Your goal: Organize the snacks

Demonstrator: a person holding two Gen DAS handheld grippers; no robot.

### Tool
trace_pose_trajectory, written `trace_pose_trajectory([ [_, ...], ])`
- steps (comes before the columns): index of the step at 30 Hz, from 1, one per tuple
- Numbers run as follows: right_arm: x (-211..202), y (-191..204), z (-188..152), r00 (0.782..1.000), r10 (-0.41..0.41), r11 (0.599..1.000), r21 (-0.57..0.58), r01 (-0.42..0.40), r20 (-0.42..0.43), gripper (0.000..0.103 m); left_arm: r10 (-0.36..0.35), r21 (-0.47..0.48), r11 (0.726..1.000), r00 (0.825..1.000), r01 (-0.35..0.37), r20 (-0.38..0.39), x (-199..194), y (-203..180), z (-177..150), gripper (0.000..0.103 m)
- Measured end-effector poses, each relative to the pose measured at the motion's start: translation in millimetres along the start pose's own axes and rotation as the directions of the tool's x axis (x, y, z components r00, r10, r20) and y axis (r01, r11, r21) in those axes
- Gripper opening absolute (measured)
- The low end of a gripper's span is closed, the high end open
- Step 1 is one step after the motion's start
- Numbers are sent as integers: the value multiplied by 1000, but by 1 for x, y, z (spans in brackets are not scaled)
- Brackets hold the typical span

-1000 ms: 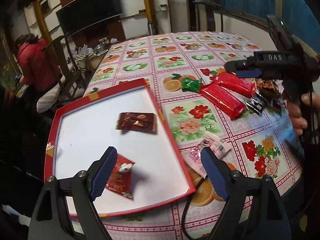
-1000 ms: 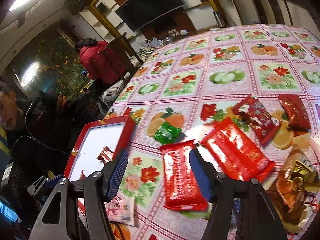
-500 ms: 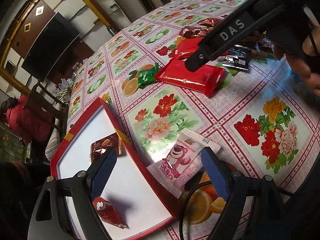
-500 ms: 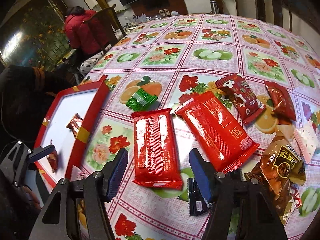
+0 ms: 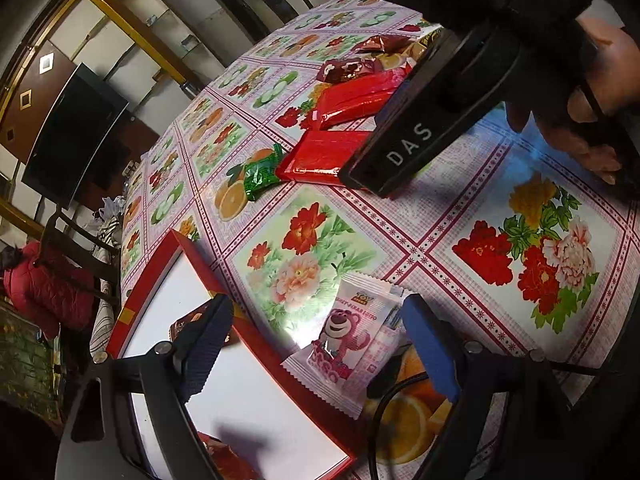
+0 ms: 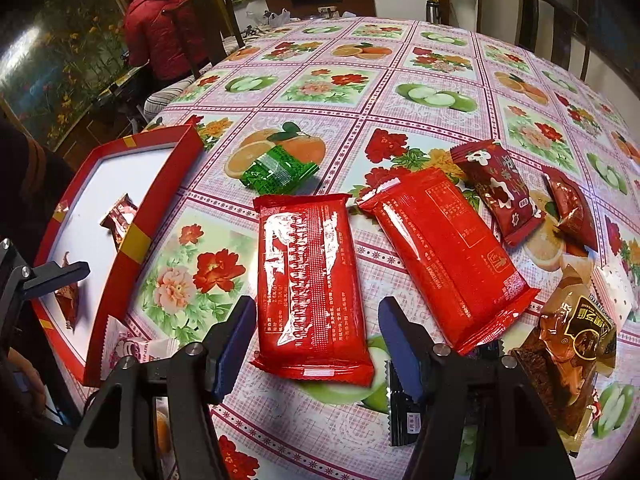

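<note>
My left gripper (image 5: 318,312) hangs open over the table, just right of the red tray (image 5: 256,332). A pink bear-print snack packet (image 5: 348,344) lies flat between its fingers, untouched. In the tray a brown snack (image 5: 186,322) is half hidden behind one finger, and a small red packet (image 5: 224,456) lies near the front. My right gripper (image 6: 316,304) is open, straddling the near end of a long red packet (image 6: 312,280) without pressing on it. A second long red packet (image 6: 448,256) lies to its right.
A green packet (image 6: 276,172), two dark red packets (image 6: 496,188), a brown bag (image 6: 572,344) and a small black packet (image 6: 400,408) lie around the floral tablecloth. Chairs stand at the far edge, and a person in a red jacket (image 6: 160,28) sits beyond.
My left gripper has rolled and shifted from above the tray to over the pink packet. My right gripper has sunk lower and now straddles the left long red packet.
</note>
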State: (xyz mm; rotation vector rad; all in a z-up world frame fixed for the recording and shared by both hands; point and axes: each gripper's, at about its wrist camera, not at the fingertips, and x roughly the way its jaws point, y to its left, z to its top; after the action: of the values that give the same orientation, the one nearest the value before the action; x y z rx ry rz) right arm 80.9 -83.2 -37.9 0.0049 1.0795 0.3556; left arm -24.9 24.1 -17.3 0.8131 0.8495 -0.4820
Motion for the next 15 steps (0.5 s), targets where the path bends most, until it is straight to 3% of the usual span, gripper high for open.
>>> trace_pose_trajectory([
  [8, 3, 10, -4, 994, -105, 992, -72, 105, 4, 68, -77, -14, 997, 997, 77, -22, 5, -4, -6, 86],
  [15, 4, 14, -5, 991, -136, 986, -93, 136, 13, 67, -142, -133, 982, 990, 137, -25, 9, 4, -9, 86],
])
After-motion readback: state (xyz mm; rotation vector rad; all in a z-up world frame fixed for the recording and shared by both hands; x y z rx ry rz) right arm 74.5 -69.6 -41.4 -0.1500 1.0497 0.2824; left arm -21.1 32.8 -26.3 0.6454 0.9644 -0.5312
